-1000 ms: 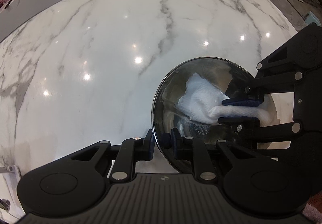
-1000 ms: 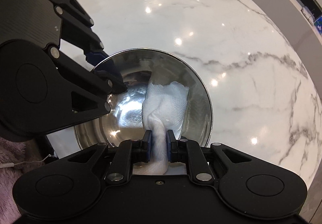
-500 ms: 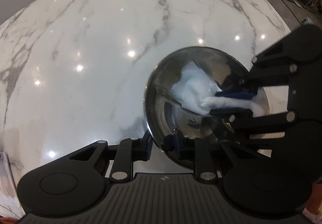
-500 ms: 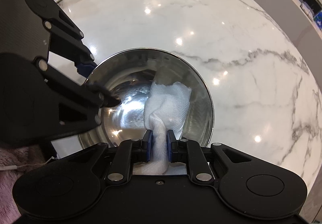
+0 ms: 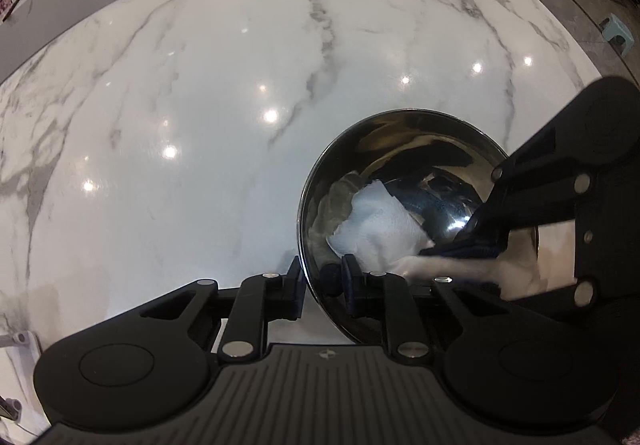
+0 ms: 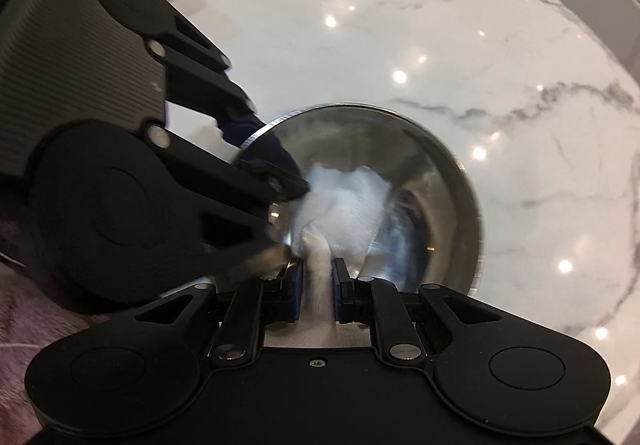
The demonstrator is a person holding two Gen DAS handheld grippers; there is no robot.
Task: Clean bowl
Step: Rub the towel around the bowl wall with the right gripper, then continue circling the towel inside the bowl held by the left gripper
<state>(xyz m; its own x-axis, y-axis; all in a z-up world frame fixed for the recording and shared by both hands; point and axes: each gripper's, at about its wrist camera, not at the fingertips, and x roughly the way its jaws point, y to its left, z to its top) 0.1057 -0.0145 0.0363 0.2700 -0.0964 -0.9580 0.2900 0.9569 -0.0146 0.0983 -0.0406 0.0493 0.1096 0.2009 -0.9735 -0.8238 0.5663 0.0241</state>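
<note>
There was one steel bowl (image 5: 400, 149) (image 6: 440, 181), one white paper towel (image 5: 376, 225) (image 6: 344, 205), one marble counter (image 5: 200, 105) (image 6: 440, 25), and two grippers: left gripper (image 5: 322, 281) (image 6: 260, 161), right gripper (image 6: 318, 277) (image 5: 476, 245).

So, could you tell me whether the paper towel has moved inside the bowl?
Yes. The towel has swept left across the bowl, toward the left gripper on its rim.

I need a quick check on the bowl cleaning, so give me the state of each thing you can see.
Bowl: tilted, rim clamped by left gripper.
Paper towel: crumpled, pressed against the bowl's inside.
Right gripper: shut on the towel.
Marble counter: glossy, bare.
</note>
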